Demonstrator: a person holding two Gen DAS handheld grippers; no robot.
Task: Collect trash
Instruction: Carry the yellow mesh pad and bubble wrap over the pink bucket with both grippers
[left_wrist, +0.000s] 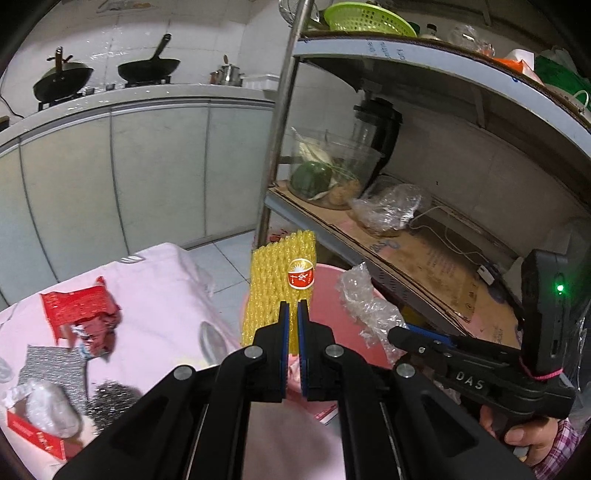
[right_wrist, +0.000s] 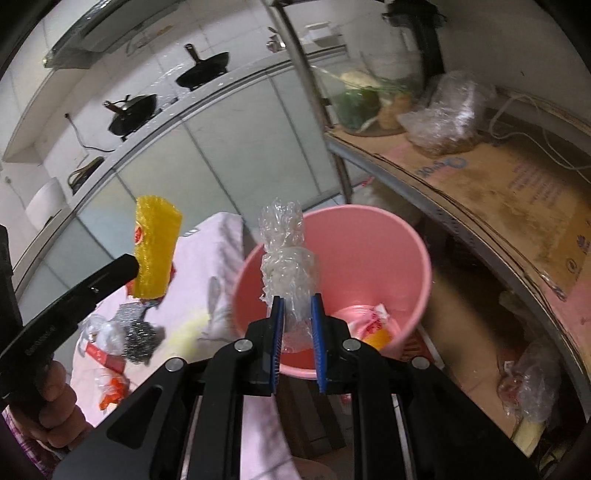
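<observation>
My left gripper is shut on a yellow foam fruit net with a red sticker, held up just left of the pink bin; the net also shows in the right wrist view. My right gripper is shut on a crumpled clear plastic wrap held over the pink bin; the wrap also shows in the left wrist view. The bin holds some wrappers at its bottom.
A table with a pink cloth carries a red wrapper, a steel scourer, a spoon, a red box and clear plastic scraps. A metal shelf with cardboard, a glass bowl and a bag stands right.
</observation>
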